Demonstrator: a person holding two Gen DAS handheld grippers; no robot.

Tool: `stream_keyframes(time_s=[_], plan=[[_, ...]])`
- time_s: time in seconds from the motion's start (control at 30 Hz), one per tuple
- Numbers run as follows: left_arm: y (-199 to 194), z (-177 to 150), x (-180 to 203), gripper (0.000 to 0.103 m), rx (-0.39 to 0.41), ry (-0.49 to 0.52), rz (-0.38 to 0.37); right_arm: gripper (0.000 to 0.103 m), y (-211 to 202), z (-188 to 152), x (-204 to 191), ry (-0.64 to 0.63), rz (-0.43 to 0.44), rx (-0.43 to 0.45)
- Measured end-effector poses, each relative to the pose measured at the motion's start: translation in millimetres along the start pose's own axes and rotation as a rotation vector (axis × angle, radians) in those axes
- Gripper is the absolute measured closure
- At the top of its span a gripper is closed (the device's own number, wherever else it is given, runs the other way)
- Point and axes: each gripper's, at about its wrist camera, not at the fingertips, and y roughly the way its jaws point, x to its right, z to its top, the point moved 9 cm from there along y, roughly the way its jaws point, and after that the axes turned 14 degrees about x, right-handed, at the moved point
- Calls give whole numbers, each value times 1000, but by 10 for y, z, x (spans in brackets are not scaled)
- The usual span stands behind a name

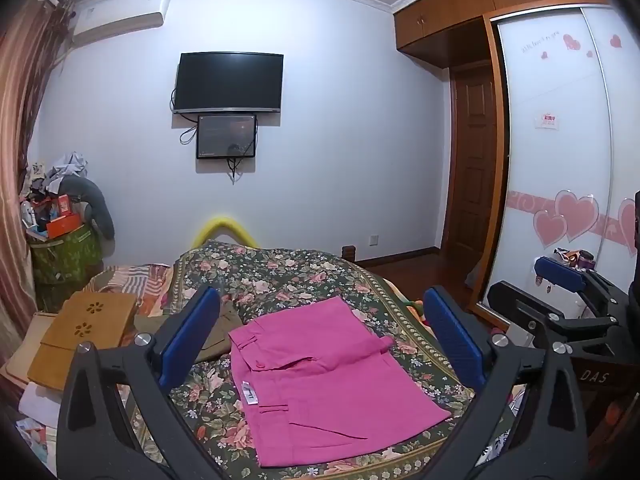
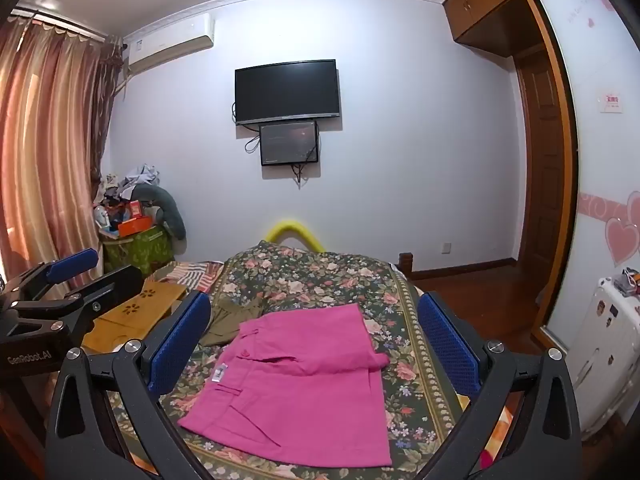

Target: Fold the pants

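Observation:
The pink pants (image 1: 320,376) lie folded into a compact rectangle on the floral bed cover (image 1: 288,272), white label showing near the waistband. They also show in the right wrist view (image 2: 296,384). My left gripper (image 1: 320,340) hovers above them, jaws wide open and empty. My right gripper (image 2: 316,340) is also wide open and empty above the pants. The right gripper shows at the right edge of the left wrist view (image 1: 568,280); the left one shows at the left of the right wrist view (image 2: 68,276).
An olive garment (image 2: 232,320) lies just beyond the pants. A wooden lap desk (image 1: 84,336) sits at the bed's left. A cluttered green basket (image 1: 64,252) stands in the far left corner. A wardrobe (image 1: 560,160) and a door stand at right.

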Motion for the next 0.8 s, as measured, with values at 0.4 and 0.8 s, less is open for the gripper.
stream_keyframes(time_s=[0.4, 0.8], plan=[[34, 5, -66, 0, -16, -20, -3, 0, 4, -3, -4, 0, 0, -7], [43, -82, -96, 0, -11, -17, 6, 0, 1, 20, 10, 2, 0, -9]])
